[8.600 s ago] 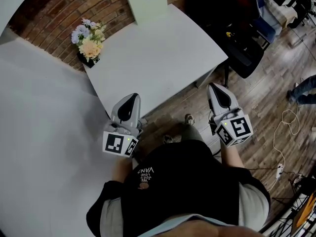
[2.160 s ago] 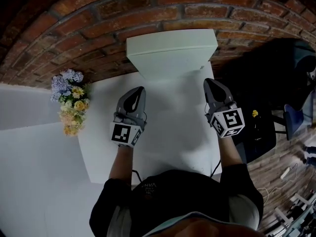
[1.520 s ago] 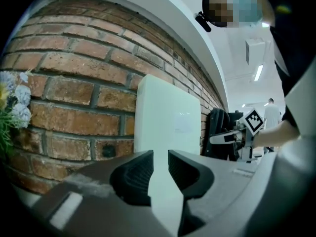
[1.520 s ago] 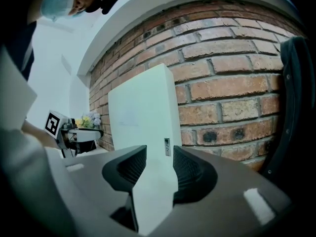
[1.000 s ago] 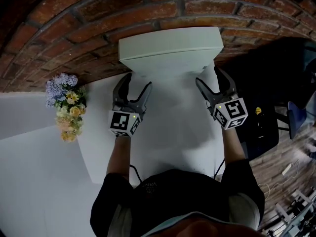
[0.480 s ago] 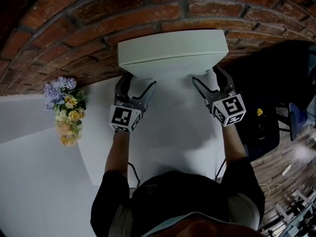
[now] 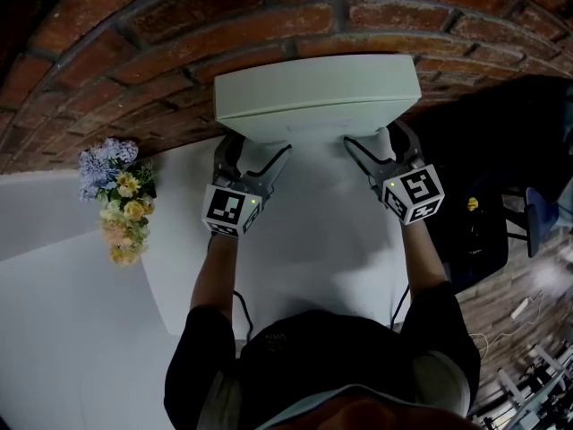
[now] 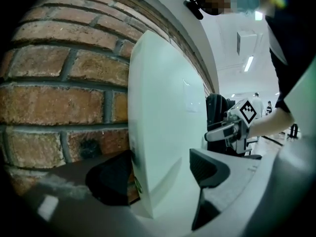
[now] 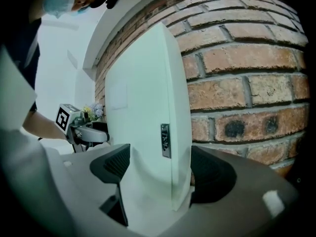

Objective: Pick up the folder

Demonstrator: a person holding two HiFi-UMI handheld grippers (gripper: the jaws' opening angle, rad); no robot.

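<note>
A pale green box folder [image 7: 315, 92] stands upright at the back of the white table [image 7: 313, 240], leaning on the brick wall. My left gripper [image 7: 253, 155] straddles its lower left corner, and its jaws are opening with the folder [image 8: 163, 132] between them. The front pad [image 8: 210, 167] stands clear of the folder's face. My right gripper [image 7: 378, 146] straddles the lower right corner, jaws also opening around the folder [image 9: 143, 112], with a gap at the front pad [image 9: 111, 164]. The back pads sit in the narrow space between folder and wall. A small metal label holder [image 9: 165, 140] shows on the spine.
The brick wall [image 7: 179, 25] stands directly behind the folder. A bunch of flowers [image 7: 121, 200] sits at the table's left edge. A black chair [image 7: 474, 204] is off the table's right side, over a wooden floor.
Both grippers have moved forward and slightly down to the folder. Their jaws have spread wider and now reach around its two lower corners.
</note>
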